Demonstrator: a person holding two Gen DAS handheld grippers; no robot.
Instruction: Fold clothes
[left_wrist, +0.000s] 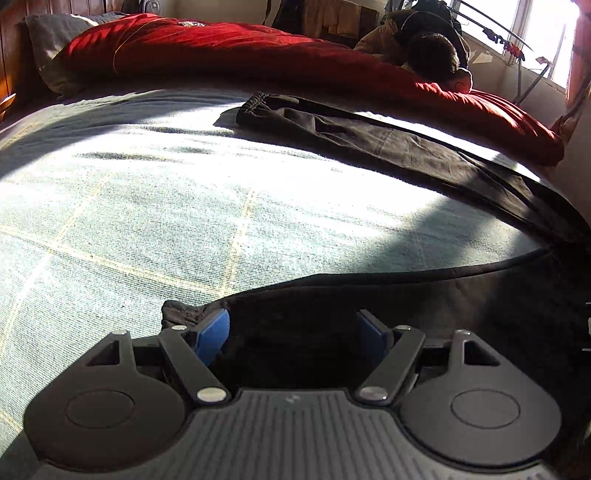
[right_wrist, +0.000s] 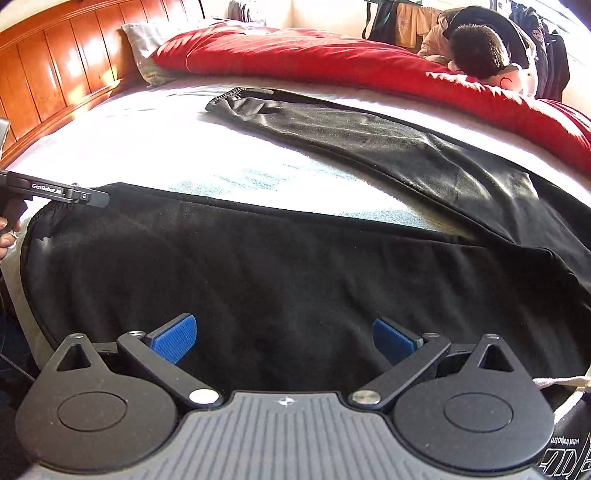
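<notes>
Black trousers (right_wrist: 295, 266) lie on the bed with the two legs spread in a V. The near leg (left_wrist: 369, 295) runs across the front, and its gathered cuff (left_wrist: 177, 314) sits by my left pad. The far leg (left_wrist: 369, 140) ends in an elastic cuff (right_wrist: 229, 98) toward the headboard. My left gripper (left_wrist: 293, 328) is open just above the near leg's cuff end, with black cloth under the gap between its pads. My right gripper (right_wrist: 284, 338) is open over the wider upper part of the same leg. The left gripper's finger (right_wrist: 92, 195) shows at that view's left edge.
A red duvet (left_wrist: 258, 51) is bunched along the far side of the bed, and a person's head (right_wrist: 476, 48) rests on it at the right. A wooden headboard (right_wrist: 55, 74) and grey pillow (right_wrist: 144, 40) stand at the left. Sunlit blue-green bedcover (left_wrist: 147, 203) lies between the legs. A white cord (right_wrist: 561, 382) shows bottom right.
</notes>
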